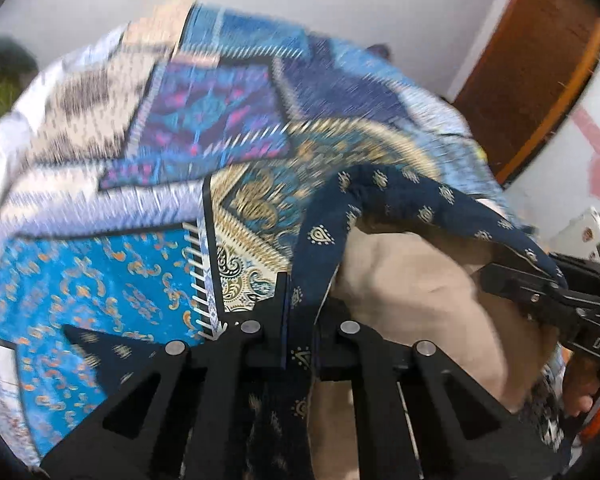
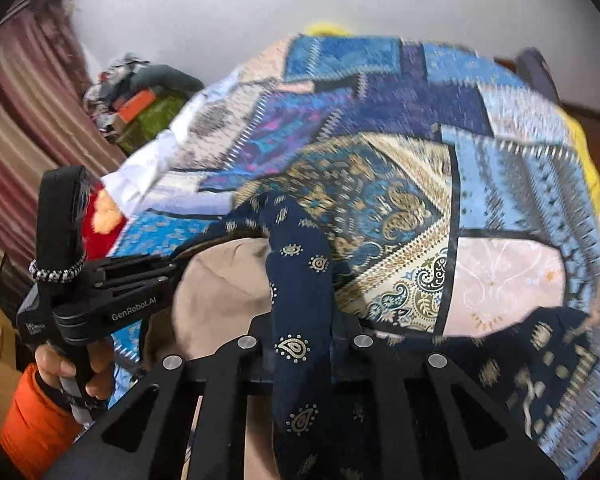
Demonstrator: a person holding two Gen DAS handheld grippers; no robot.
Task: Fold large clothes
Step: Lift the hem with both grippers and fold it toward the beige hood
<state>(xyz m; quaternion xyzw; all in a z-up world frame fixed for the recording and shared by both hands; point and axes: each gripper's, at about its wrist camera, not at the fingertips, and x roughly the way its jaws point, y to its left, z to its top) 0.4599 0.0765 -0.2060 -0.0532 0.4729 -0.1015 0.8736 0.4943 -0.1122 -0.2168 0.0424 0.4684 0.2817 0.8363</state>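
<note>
A navy garment [image 1: 400, 196] printed with small gold paisley motifs hangs lifted over the bed, its plain beige inner side [image 1: 412, 280] showing beneath. My left gripper [image 1: 296, 300] is shut on a bunched edge of the navy cloth, which runs down between its fingers. In the right wrist view my right gripper [image 2: 302, 328] is likewise shut on a fold of the same garment [image 2: 300, 264]. The two grippers are close together: the right gripper [image 1: 488, 276] bites the cloth at the right of the left wrist view, and the left gripper [image 2: 176, 266] shows at the left of the right wrist view.
Under the garment lies a patchwork bedspread [image 2: 500, 200] in blues, gold and cream. A hand with an orange sleeve [image 2: 28, 412] holds the left gripper. A pile of clothes and boxes [image 2: 140, 108] sits by a striped curtain [image 2: 20, 120]. A brown wooden door [image 1: 540, 60] stands at the right.
</note>
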